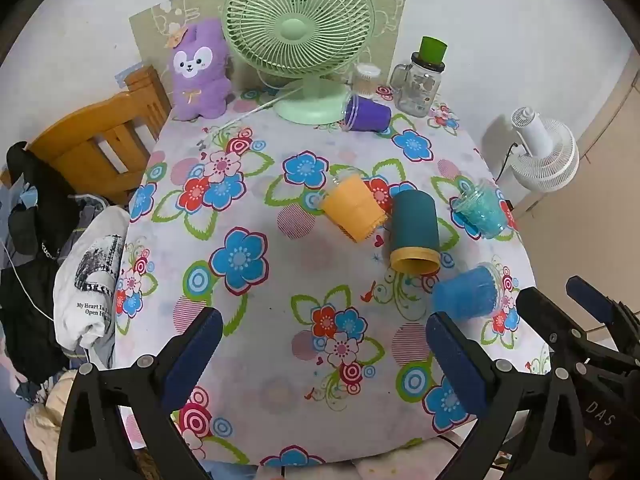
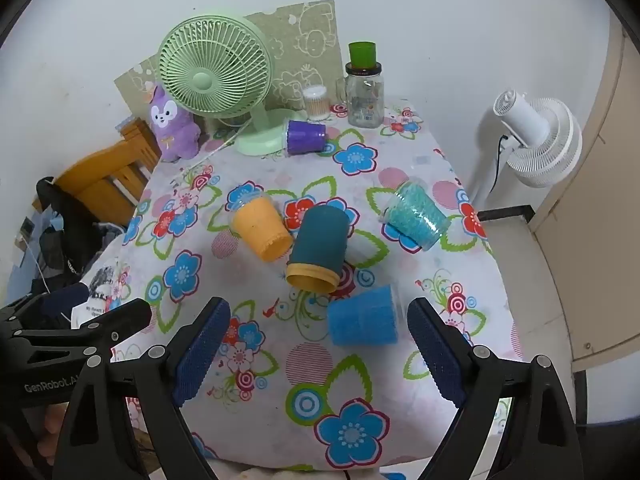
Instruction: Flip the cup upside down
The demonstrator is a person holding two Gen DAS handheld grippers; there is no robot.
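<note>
Several cups lie on their sides on the floral tablecloth (image 1: 280, 320): an orange cup (image 1: 354, 212) (image 2: 262, 232), a dark teal cup with a yellow rim (image 1: 414, 232) (image 2: 318, 248), a blue cup (image 1: 466, 294) (image 2: 362, 316), a turquoise glitter cup (image 1: 480, 212) (image 2: 416, 216) and a purple cup (image 1: 366, 114) (image 2: 306, 136) at the back. My left gripper (image 1: 324, 344) is open and empty above the near table edge. My right gripper (image 2: 320, 340) is open and empty, with the blue cup just beyond its fingers. The right gripper also shows in the left wrist view (image 1: 560, 308).
A green desk fan (image 1: 300, 32), a purple plush toy (image 1: 200, 72), a glass jar with a green cap (image 1: 418, 84) and a cotton swab tub (image 2: 316, 102) stand at the back. A wooden chair (image 1: 100, 140) with clothes is at the left, a white floor fan (image 2: 536, 140) at the right.
</note>
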